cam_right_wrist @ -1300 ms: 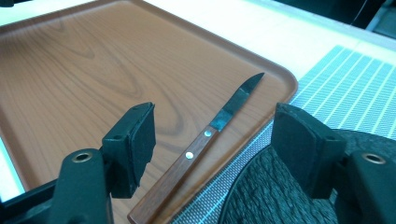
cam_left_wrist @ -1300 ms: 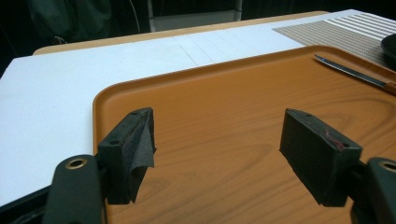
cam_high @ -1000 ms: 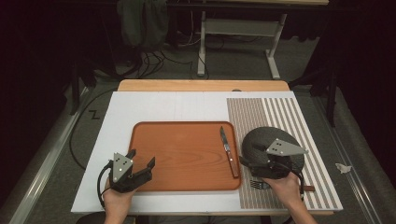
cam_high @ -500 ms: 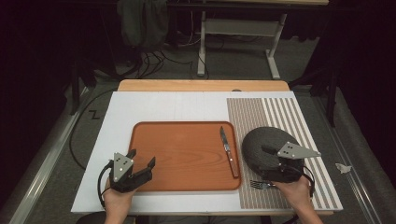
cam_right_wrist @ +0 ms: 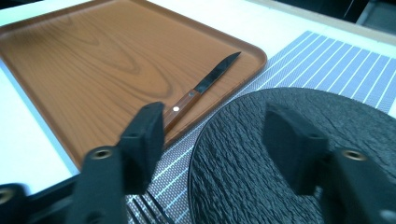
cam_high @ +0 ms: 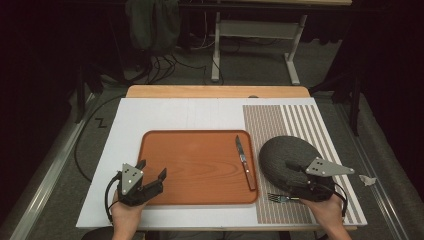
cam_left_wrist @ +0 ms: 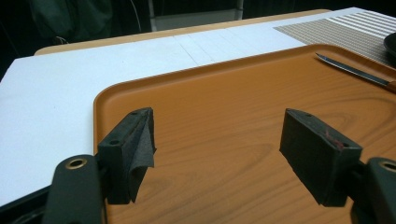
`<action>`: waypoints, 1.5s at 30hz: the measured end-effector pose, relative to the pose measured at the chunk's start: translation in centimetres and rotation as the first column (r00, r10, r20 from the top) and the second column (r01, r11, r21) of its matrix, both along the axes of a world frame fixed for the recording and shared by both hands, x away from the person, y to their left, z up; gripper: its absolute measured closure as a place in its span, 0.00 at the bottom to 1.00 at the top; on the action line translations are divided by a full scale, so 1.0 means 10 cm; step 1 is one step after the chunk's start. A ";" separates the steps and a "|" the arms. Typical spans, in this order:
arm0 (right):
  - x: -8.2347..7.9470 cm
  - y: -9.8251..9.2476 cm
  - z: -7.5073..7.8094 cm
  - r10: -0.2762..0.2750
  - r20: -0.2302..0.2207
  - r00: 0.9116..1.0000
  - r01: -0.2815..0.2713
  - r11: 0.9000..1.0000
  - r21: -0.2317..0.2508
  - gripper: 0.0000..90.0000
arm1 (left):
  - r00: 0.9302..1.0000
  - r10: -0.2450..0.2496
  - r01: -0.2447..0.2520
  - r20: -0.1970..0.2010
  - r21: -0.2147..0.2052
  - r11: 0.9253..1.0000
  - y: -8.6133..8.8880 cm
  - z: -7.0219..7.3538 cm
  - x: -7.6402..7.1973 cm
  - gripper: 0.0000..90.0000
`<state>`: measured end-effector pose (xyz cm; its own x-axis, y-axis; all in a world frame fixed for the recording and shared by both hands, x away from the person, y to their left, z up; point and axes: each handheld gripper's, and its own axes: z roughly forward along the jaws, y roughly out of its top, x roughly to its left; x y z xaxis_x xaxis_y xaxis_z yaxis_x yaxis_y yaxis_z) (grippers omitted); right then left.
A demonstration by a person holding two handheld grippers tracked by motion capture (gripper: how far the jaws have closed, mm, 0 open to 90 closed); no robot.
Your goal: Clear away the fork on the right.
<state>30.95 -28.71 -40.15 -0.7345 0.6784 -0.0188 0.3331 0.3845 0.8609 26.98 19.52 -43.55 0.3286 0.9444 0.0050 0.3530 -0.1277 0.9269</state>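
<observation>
The room is dark. Beyond the table (cam_high: 215, 91) stands a white metal frame (cam_high: 255, 35). Black cables (cam_high: 165, 70) lie on the grey floor (cam_high: 330, 95).

One tray (cam_high: 200, 170), one knife (cam_high: 244, 161), one fork (cam_high: 278, 198) (partly hidden), one plate (cam_high: 285, 157).

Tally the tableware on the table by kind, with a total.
Tray: 1
Knife: 1
Fork: 1
Plate: 1
Placemat: 1
Total: 5
</observation>
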 end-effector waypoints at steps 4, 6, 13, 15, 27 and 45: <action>-0.04 -0.05 -0.01 -0.007 0.002 1.000 0.007 1.000 -0.023 0.52 | 1.000 0.001 -0.001 -0.001 0.000 1.000 0.00 0.00 0.00 0.30; -0.05 -0.06 -0.01 -0.007 -0.001 1.000 0.007 1.000 -0.026 0.53 | 1.000 0.001 -0.001 -0.002 0.000 1.000 0.00 0.00 0.00 0.30; -0.07 -0.15 -0.01 -0.029 -0.048 0.998 0.025 0.996 -0.082 0.56 | 1.000 0.002 -0.002 -0.003 0.000 1.000 0.00 0.00 0.01 0.30; -0.09 -0.19 0.00 -0.034 -0.065 0.997 0.027 0.994 -0.107 0.57 | 1.000 0.002 -0.002 -0.004 0.000 1.000 0.00 0.00 0.01 0.30; -0.13 -0.33 -0.01 -0.069 -0.133 0.989 0.042 0.980 -0.193 0.64 | 1.000 0.001 -0.001 -0.008 0.001 1.000 -0.01 0.00 0.02 0.30; -0.24 -0.65 -0.01 -0.166 -0.206 0.964 0.092 0.940 -0.328 0.68 | 1.000 0.001 0.000 -0.009 0.005 1.000 -0.01 -0.01 0.02 0.30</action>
